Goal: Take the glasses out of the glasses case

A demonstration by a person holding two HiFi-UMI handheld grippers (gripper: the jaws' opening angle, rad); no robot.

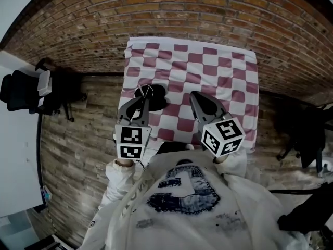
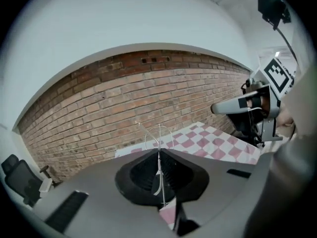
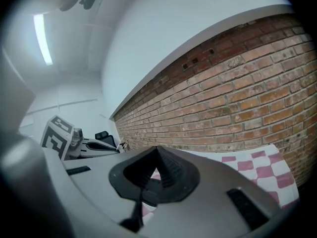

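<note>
Nearest, below the lens, is the person's white sweatshirt (image 1: 182, 191), with both grippers held out over the checked tabletop (image 1: 208, 69). Left gripper (image 2: 159, 152) has its jaws pressed together on the thin wire glasses (image 2: 159, 133), which stick up beyond the tips, apparently clear of the black case (image 1: 160, 95) lying on the tabletop just beside it. Right gripper (image 3: 157, 150) has its jaws closed on nothing. Removal looks done; the inside of the case is hidden. Next probably calls for lowering the glasses gently onto bare tabletop, then easing the jaws apart

Tablecloth (image 1: 218, 72) maroon-white checks; wall (image 1: 156, 14) red-brown brick; glasses case (image 1: 159, 94) black; glasses (image 2: 159, 140) silver wire.
</note>
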